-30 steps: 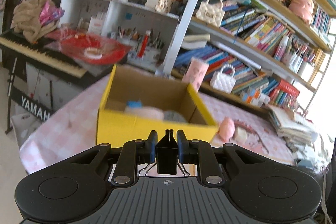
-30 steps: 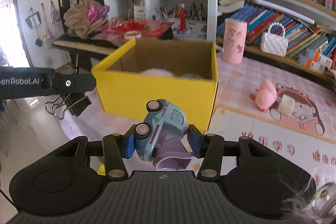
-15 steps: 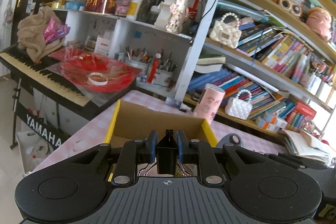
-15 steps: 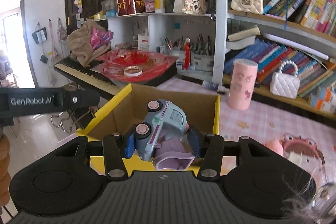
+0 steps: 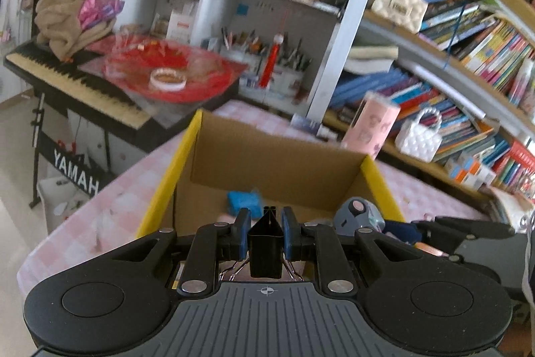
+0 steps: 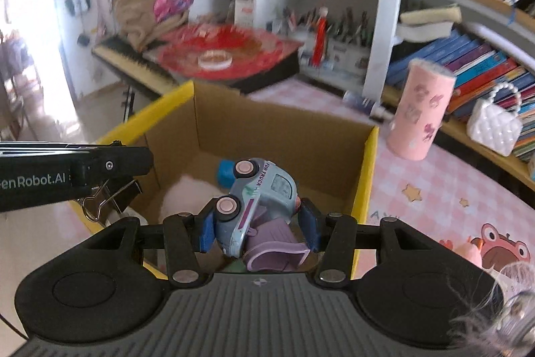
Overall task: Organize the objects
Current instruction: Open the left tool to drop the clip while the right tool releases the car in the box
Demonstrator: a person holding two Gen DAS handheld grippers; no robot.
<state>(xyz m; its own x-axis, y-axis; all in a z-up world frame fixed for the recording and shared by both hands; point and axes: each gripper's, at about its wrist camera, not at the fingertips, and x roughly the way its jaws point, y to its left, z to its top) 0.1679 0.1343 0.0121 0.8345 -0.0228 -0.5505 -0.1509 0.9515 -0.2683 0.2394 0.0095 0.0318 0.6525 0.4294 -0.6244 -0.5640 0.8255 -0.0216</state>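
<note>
An open yellow cardboard box (image 5: 174,163) (image 6: 366,169) stands on the pink checked table. My left gripper (image 5: 265,231) is shut on a black binder clip (image 5: 265,251) and hovers over the box's near edge. My right gripper (image 6: 257,225) is shut on a pale blue toy truck (image 6: 259,193) with a lilac bucket, held over the box opening. From the right wrist view the left gripper with the binder clip (image 6: 117,198) shows at the left. Inside the box lie a blue item (image 5: 244,201) and a pink soft thing (image 6: 187,193).
A pink cylinder (image 6: 419,109) and a white bag (image 6: 495,126) stand right of the box. Bookshelves line the back. A keyboard (image 5: 77,86) with a red dish (image 5: 167,72) sits to the left. A frog picture (image 6: 498,248) marks the mat at the right.
Both grippers have come forward from in front of the box to over its opening. The box interior now shows below them. Each still holds its object.
</note>
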